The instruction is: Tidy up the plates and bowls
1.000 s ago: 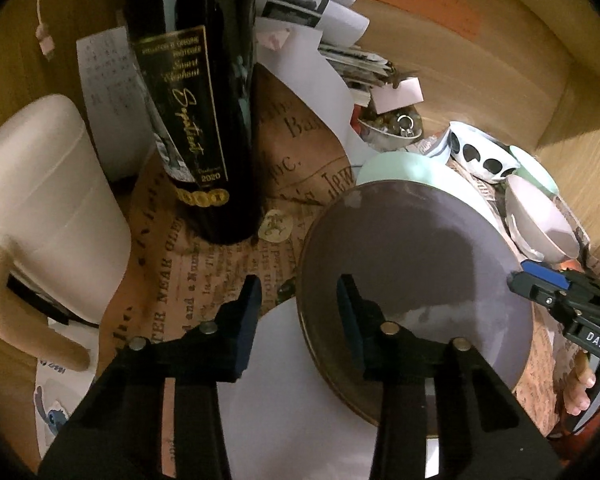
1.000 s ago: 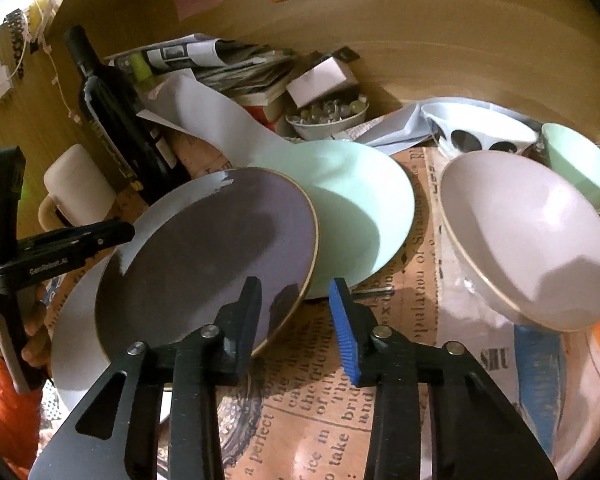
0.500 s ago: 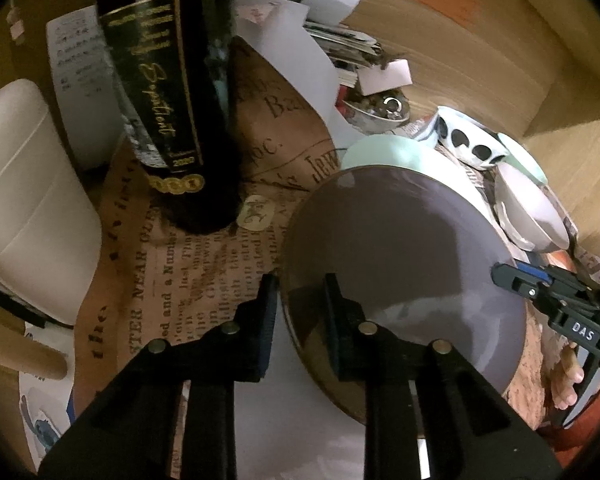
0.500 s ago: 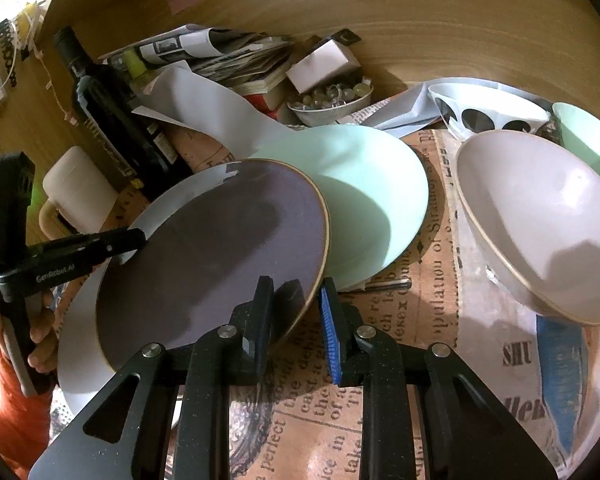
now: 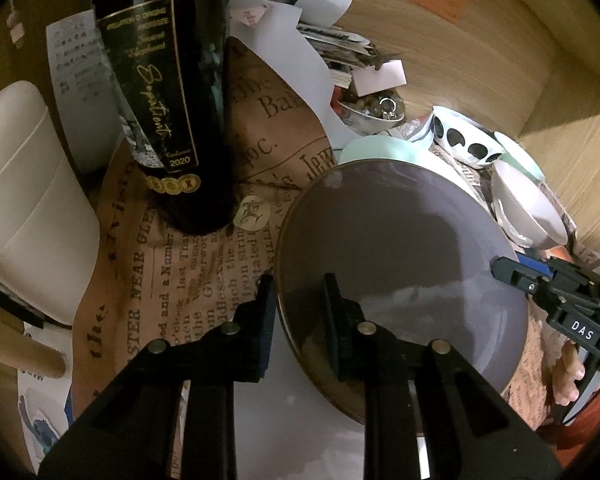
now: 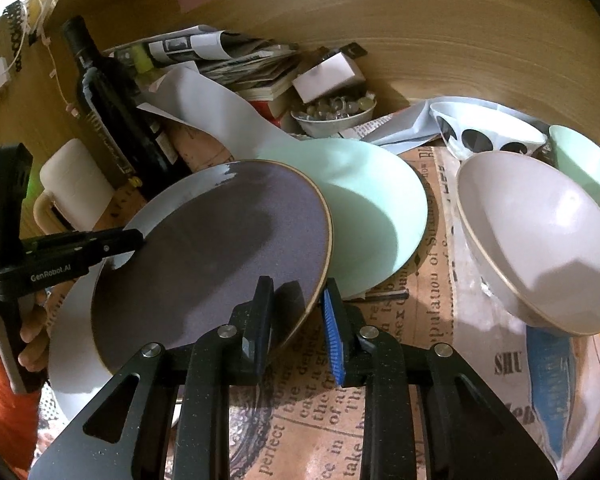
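A dark purple plate [image 5: 400, 256] with a brown rim lies tilted over a white plate [image 5: 300, 420] and a mint plate [image 5: 380, 150]. My left gripper [image 5: 298, 300] is shut on the purple plate's near rim. My right gripper [image 6: 296, 304] is shut on the same plate's [image 6: 220, 248] opposite rim; it also shows in the left wrist view [image 5: 516, 270]. The mint plate [image 6: 372, 200] and white plate [image 6: 80, 320] sit under it. A pale pink bowl [image 6: 540, 232], a black-spotted bowl [image 6: 488, 128] and a mint bowl [image 6: 584, 164] stand to the right.
A dark wine bottle [image 5: 168, 92] and a white mug [image 5: 24, 200] stand to the left on brown newsprint paper [image 5: 204, 272]. A small bowl of beads [image 6: 332, 110], stacked papers [image 6: 236, 60] and a wooden wall [image 6: 460, 40] lie behind.
Both grippers moved in and closed on opposite rims of the purple plate, which were open one second ago. The plate now sits slightly raised and tilted.
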The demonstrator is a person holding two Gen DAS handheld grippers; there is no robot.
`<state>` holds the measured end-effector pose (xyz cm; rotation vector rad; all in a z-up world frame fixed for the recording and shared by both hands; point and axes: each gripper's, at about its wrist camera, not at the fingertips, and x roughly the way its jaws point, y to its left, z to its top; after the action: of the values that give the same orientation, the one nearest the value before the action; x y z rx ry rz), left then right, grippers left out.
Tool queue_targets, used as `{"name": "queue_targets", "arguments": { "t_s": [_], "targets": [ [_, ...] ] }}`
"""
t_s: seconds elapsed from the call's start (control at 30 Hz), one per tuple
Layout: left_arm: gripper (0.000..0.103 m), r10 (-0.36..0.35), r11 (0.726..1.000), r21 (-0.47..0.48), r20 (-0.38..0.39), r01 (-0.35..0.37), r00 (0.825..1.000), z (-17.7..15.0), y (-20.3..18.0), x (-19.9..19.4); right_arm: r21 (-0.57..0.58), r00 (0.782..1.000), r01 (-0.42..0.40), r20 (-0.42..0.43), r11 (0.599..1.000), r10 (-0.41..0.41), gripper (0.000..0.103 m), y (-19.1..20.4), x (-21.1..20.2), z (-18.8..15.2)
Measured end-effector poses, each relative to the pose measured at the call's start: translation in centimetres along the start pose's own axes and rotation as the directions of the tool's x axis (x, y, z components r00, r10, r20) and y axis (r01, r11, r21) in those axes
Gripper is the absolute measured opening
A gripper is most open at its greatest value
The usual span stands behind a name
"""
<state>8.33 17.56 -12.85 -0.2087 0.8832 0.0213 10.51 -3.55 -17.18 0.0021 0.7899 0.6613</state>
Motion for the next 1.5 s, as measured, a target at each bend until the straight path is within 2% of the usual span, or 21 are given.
{"name": "queue_targets", "arguments": {
  "t_s": [0.4,0.93,1.5],
  "targets": [
    [0.022,-0.002,1.0,0.005,0.068,0.002,0.998,-0.6,-0.9,-2.1,0.027,1.0,0.002,0.016,1.0,-0.002,0.023,-0.2,-0.9,-0.2],
    [0.022,-0.047,0.999,0.032,0.152,0.042,0.987,-1.8,-4.6,-5.8,0.041,0.995,0.017,0.102,0.999,-0.021,0.023,-1.0,-6.1,-1.7],
    [0.022,-0.106,0.992,0.081,0.156,0.095,0.982,-5.0,-10.5,-6.3,0.079,0.988,0.074,0.13,0.994,-0.083,0.023,-3.3,-11.1,-5.4]
  ]
}}
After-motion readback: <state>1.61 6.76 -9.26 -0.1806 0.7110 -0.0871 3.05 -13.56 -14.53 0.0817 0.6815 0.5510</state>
